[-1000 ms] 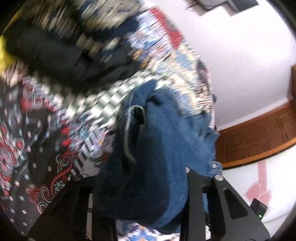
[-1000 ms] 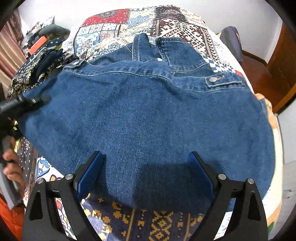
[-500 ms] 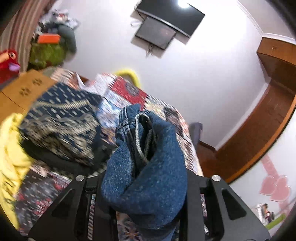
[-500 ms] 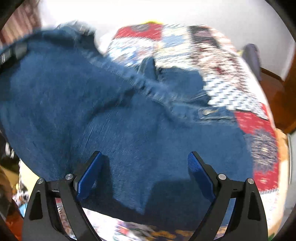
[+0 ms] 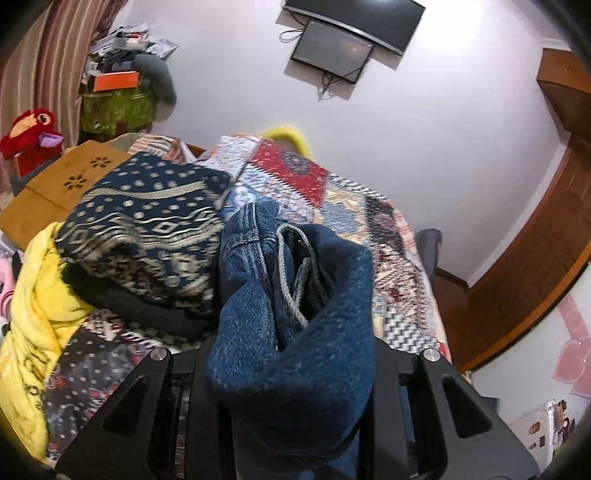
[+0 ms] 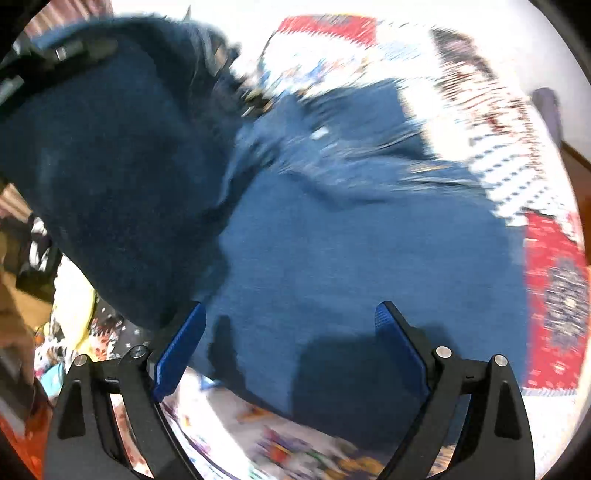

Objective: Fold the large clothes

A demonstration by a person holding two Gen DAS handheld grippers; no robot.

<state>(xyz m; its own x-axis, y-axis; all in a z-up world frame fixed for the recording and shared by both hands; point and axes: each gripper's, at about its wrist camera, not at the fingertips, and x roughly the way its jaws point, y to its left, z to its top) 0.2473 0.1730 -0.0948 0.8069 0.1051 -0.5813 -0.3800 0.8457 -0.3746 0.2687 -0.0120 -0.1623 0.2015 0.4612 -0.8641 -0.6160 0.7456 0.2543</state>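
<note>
The left gripper [image 5: 291, 354] is clamped tight on a bunched fold of the jeans [image 5: 295, 314], and the cloth sticks up between its fingers. The right gripper [image 6: 291, 328] has its fingers spread wide with nothing in them. It hangs just over the jeans [image 6: 351, 240], which lie spread on the quilt [image 6: 554, 277], with one part lifted up on the left. Behind the fold sits a pile of clothes [image 5: 147, 229]. Farther back, a TV [image 5: 332, 48] hangs on the wall.

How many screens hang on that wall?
2, as far as shows: a large black flat television at the top, and a smaller dark monitor mounted just below it, cables dangling beneath.
</note>
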